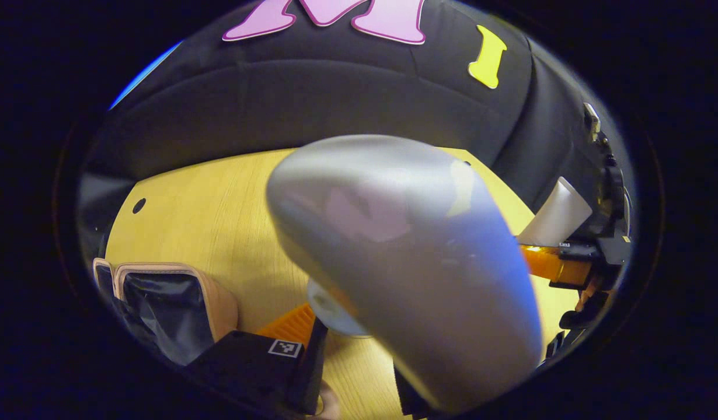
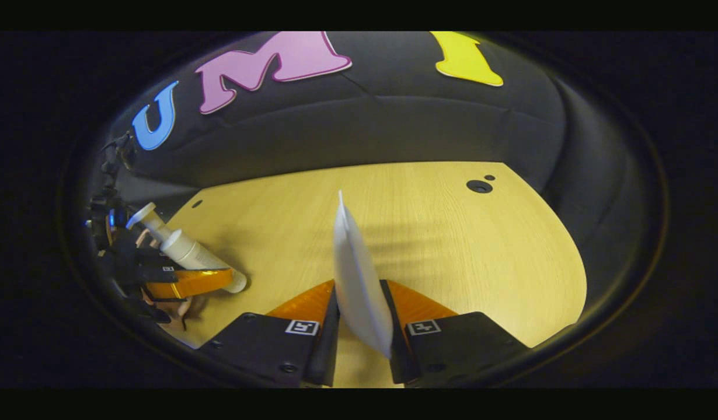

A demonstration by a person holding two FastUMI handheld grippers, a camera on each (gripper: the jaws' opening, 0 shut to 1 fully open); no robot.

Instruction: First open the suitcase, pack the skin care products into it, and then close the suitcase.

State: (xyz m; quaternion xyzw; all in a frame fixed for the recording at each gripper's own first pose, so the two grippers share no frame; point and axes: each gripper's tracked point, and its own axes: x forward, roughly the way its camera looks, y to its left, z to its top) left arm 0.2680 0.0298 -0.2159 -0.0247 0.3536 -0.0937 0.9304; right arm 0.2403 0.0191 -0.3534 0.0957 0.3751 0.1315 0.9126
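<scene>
while both grippers are holding products above the wooden table [image 2: 452, 233], packing is looking only part done. the suitcase [image 1: 178, 303] is lying open at the left of the left gripper view, its dark lining showing; whether anything is sitting inside, i cannot tell. the left gripper [image 2: 187, 280] is clenching a white pump bottle [image 2: 184, 251], looming grey in its own view. the right gripper [image 2: 362, 326] is pinching a flat white tube [image 2: 359, 280] between both fingers. counting: one suitcase, two products, two grippers. both products are awaiting placing, then closing.
</scene>
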